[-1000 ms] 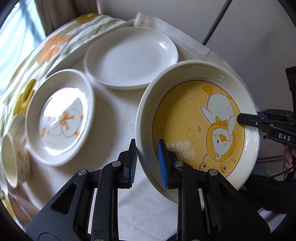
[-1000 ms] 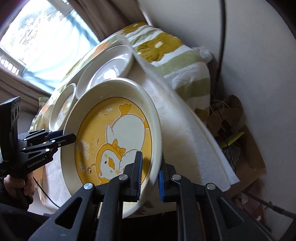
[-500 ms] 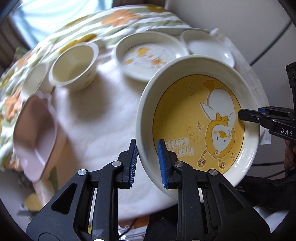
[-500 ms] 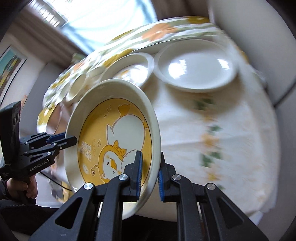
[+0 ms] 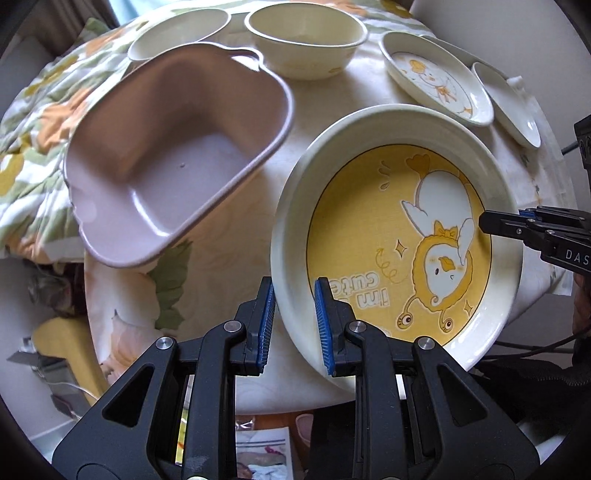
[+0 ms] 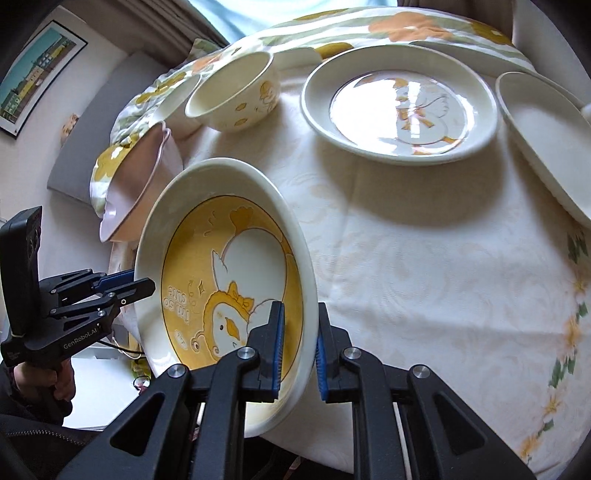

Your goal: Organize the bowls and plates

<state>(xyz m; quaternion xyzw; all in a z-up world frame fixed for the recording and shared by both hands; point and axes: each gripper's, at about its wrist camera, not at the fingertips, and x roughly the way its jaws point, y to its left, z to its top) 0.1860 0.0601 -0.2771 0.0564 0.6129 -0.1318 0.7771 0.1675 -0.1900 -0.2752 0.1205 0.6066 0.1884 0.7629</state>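
A deep cream plate with a yellow duck picture point(image 5: 399, 236) is held in the air over the table's near edge. My left gripper point(image 5: 291, 325) is shut on its near rim. My right gripper point(image 6: 298, 350) is shut on the opposite rim point(image 6: 295, 258); its tip shows in the left wrist view point(image 5: 495, 223). A pink tub point(image 5: 173, 155) sits at the left, a cream bowl point(image 5: 306, 37) behind it. A duck plate point(image 6: 399, 107) and a plain white plate point(image 6: 546, 136) lie at the far right.
A second cream bowl point(image 5: 177, 29) stands at the back left. The round table point(image 6: 424, 266) has a cream cloth. A flowered blanket point(image 5: 33, 122) lies at the left. Clutter sits on the floor below the table edge point(image 5: 266, 454).
Both grippers have carried the duck plate leftward along the table. The pink tub and bowls have come close in the left view; the other plates have shifted to the right.
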